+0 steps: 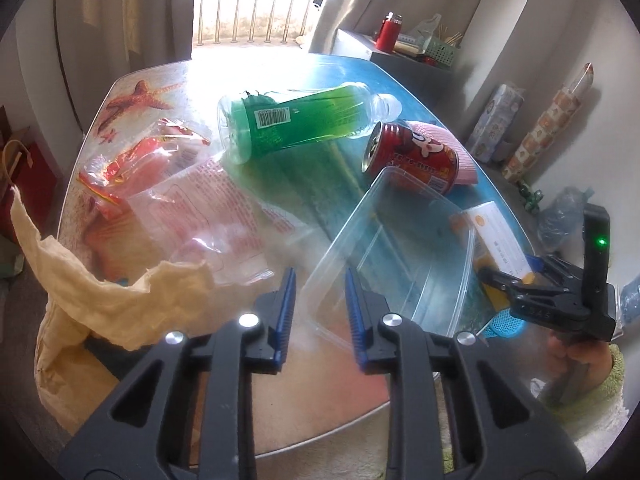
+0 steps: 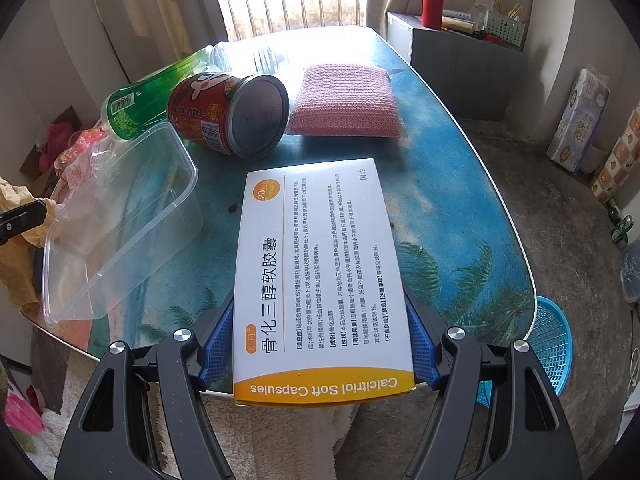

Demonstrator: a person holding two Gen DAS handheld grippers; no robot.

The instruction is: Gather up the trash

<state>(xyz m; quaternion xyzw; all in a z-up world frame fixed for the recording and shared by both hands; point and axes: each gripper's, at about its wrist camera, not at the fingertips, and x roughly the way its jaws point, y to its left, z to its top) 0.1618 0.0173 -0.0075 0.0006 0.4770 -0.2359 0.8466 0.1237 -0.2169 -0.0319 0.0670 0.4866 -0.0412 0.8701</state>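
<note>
- Right gripper (image 2: 320,350) – jaws clamped on the sides of a white-and-orange capsule box (image 2: 320,264), held over the table's (image 2: 460,200) near edge.
- Left gripper (image 1: 320,304) – jaws narrow, nothing between them; it hangs over the near edge, by the clear plastic tub (image 1: 400,248).
- Mid-table: green bottle (image 1: 304,120) and red can (image 1: 416,156), both on their sides; plastic wrappers (image 1: 160,184) twd. left edge.
- Pink sponge (image 2: 348,100) near far edge.
</note>
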